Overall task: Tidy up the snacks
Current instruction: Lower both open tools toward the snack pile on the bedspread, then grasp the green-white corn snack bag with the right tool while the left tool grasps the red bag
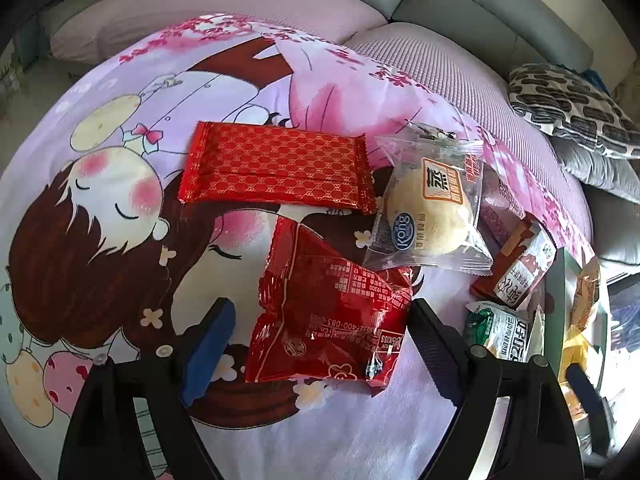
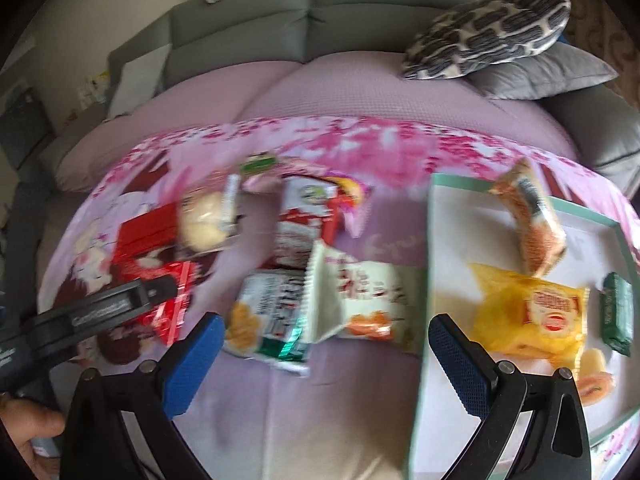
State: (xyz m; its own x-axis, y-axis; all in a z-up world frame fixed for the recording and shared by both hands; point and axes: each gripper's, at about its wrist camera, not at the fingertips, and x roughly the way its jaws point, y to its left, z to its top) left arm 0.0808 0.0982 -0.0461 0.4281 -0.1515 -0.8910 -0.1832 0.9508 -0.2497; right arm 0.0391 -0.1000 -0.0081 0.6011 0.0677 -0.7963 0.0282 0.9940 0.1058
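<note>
A crinkled red snack packet (image 1: 328, 320) lies on the cartoon-print cloth between the fingers of my left gripper (image 1: 322, 308). The right finger touches the packet's edge; the left pad stands apart from it. Behind it lie a long red bar packet (image 1: 276, 168) and a clear-wrapped bun (image 1: 432, 208). My right gripper (image 2: 328, 360) is open and holds nothing, low over the cloth at the left rim of a teal-edged tray (image 2: 432, 240). Just ahead of it lie a white packet (image 2: 360, 296) and a green-and-white packet (image 2: 268, 320). The right wrist view is blurred.
The tray holds an orange-wrapped cake (image 2: 532, 224), a yellow packet (image 2: 536, 312) and a small green bar (image 2: 618, 312). A red-and-white packet (image 2: 300, 224) lies mid-cloth. A grey sofa (image 2: 280, 20) with a patterned cushion (image 2: 488, 36) stands behind. A hand (image 2: 24, 432) shows at lower left.
</note>
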